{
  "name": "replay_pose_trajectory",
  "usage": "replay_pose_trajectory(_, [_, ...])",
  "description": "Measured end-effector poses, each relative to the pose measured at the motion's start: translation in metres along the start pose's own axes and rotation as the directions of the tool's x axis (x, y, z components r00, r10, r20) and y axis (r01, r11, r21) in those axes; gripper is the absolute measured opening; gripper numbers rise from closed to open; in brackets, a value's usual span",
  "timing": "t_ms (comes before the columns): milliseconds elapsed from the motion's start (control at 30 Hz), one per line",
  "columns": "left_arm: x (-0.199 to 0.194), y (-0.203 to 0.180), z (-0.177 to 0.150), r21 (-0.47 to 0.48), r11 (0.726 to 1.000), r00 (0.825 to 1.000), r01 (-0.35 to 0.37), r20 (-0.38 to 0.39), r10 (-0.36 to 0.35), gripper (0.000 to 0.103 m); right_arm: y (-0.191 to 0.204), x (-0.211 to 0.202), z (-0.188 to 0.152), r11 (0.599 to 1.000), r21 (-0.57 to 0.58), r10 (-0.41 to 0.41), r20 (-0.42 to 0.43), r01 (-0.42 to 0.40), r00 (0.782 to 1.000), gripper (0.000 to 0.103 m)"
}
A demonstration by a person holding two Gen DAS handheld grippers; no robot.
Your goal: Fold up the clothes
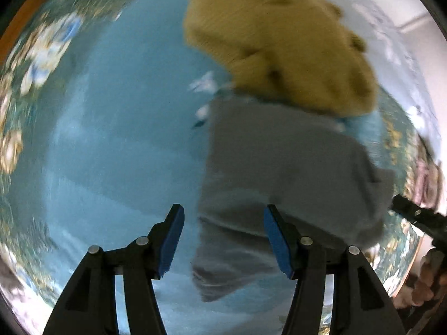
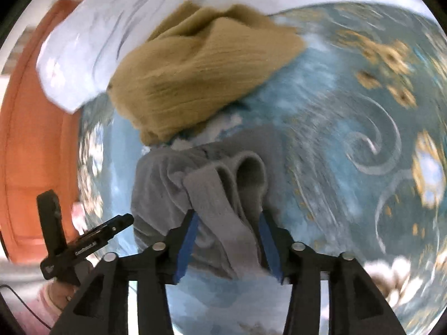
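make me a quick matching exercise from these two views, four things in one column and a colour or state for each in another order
Things:
1. gray garment
2. mustard garment
3. bedspread
4. left tongs

Colour or state:
A. open, nothing between the pads
B. teal with gold flowers and pale swirls
C. yellow-brown, ribbed, bunched beside the white sheet
D. a fold of it sits between the right tongs, whose pads stand apart

Pairs: 1-D, 2-C, 3-B, 4-A

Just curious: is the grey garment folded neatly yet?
No. The grey garment lies bunched, with loose loops of fabric between the right gripper's fingers.
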State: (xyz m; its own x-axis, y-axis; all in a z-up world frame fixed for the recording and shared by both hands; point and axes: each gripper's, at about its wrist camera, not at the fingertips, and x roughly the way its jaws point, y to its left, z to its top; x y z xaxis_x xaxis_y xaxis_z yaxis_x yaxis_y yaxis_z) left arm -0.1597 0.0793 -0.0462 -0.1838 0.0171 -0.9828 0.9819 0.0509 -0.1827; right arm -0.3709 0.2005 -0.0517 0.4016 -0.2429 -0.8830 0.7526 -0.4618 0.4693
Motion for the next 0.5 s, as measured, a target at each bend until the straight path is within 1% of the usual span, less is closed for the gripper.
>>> replay_pose_trajectory(100, [0.013,0.013,-0.007,-0.096,0.995,0.999,0.036,-0.033,-0.040,0.060,0.003,0.017,0.018,0.999,-0.043,-0.003,-0.030,0.002,1.000,0.050])
replay_pose_trajectory(167, [0.018,0.019,-0.011,-0.139,0.989,0.997,0.055,-0.040,-0.061,0.060,0.002,0.027,0.027,0.998,-0.051,0.039,-0.059,-0.042,0.997,0.050])
replay_pose_trajectory(267, [0.023,0.025,-0.012,-0.167,0.984,0.996,0.067,-0.044,-0.076,0.060,-0.003,0.044,0.035,0.993,-0.060,0.096,-0.114,-0.103,0.989,0.050])
replay_pose_trajectory(400, [0.027,0.030,-0.013,-0.194,0.978,0.994,0.081,-0.055,-0.093,0.062,-0.014,0.059,0.038,0.983,-0.016,0.178,-0.170,-0.184,0.969,0.050])
replay_pose_trajectory(467, [0.029,0.031,-0.014,-0.206,0.975,0.994,0.083,-0.056,-0.096,0.063,-0.016,0.062,0.039,0.982,-0.002,0.186,-0.167,-0.189,0.968,0.049])
replay_pose_trajectory(500, [0.029,0.030,-0.014,-0.210,0.974,0.994,0.085,-0.054,-0.098,0.062,-0.016,0.063,0.040,0.982,0.005,0.190,-0.165,-0.191,0.968,0.046])
